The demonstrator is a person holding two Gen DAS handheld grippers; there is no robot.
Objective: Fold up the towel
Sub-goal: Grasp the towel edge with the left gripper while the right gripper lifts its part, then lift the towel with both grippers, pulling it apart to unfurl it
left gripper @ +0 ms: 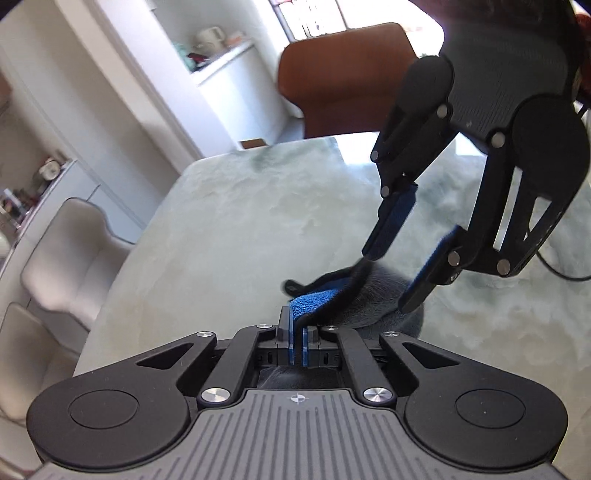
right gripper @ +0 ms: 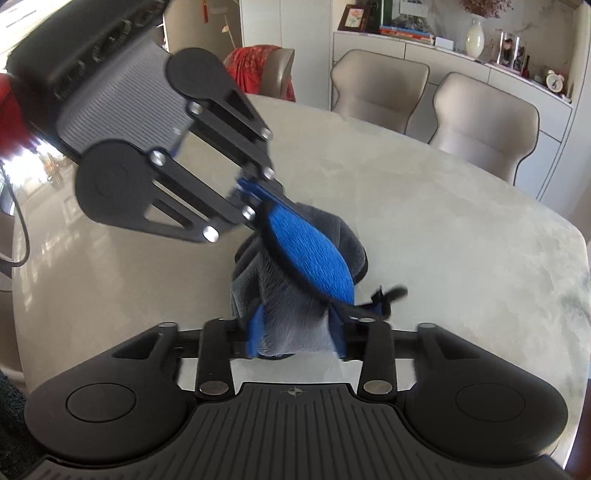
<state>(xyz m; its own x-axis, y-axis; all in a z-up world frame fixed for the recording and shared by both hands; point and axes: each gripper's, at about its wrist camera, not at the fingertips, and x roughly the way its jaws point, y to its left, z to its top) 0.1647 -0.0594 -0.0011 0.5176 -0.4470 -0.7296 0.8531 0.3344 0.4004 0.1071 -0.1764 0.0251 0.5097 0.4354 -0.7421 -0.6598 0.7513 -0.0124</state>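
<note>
blue-and-grey towel (right gripper: 295,280) is pinched in the clenched left claw (left gripper: 298,347), the right claw (right gripper: 297,338) released astride it; edges should be aligned over the tabletop (right gripper: 443,229).

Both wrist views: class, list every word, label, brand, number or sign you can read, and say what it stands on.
No readable text in either view.
Left tongs' housing: a small crosshair mark, no letters.
Right tongs' housing: the same crosshair mark, no letters.
Books on the sideboard: any print too small and blurred to read.
Framed picture: too small to tell.
Clock: dial too small to read.
</note>
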